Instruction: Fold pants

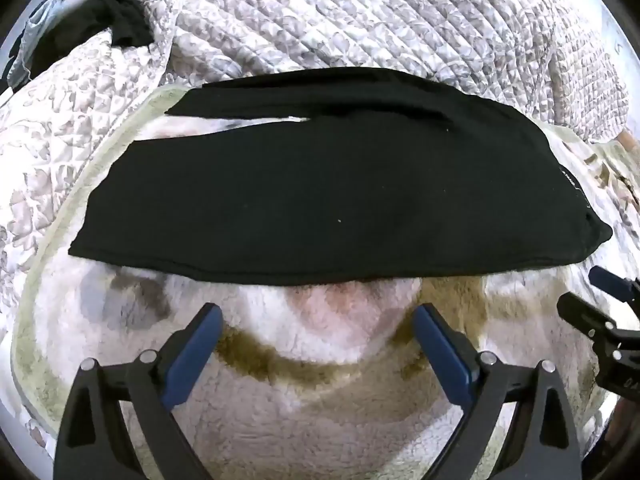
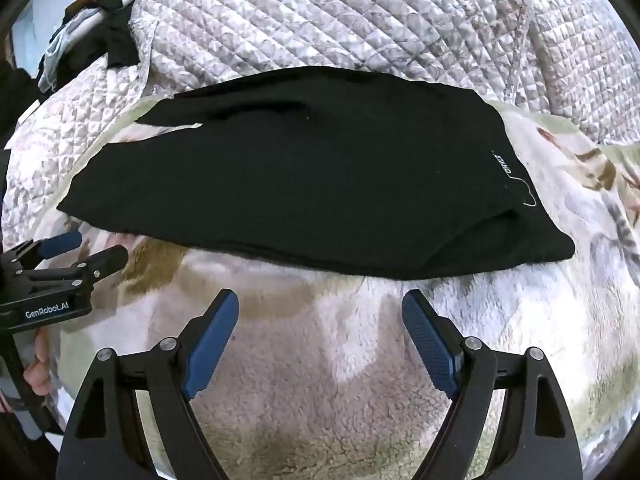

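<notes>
Lying flat on a fleece blanket (image 1: 320, 400): one pair of black pants (image 1: 320, 200), spread crosswise, legs running to the left with a narrow split between them showing pale fabric, waistband end to the right bearing a small white label (image 2: 516, 172).

Left gripper (image 1: 318, 312): jaws spread wide, blue pads (image 1: 196, 352) facing each other, nothing between them. Tips hover near the pants' near edge, short of the cloth; whether they touch the fleece cannot be told. Also seen from the right wrist view (image 2: 100, 256) at the left margin, black body marked "GenRobot.AI", fingers parted, beside the left end of the pants.

Right gripper (image 2: 320, 304): jaws equally wide apart, blue pads (image 2: 430, 344) empty. Tips sit just before the near edge of the pants, toward the waistband half, not in contact with the garment. Part of it appears at the right margin of the left wrist view (image 1: 600, 300).

Surroundings: quilted patterned bedspread (image 1: 360, 20) behind the blanket; dark clothing (image 1: 124, 20) heaped at upper left.
</notes>
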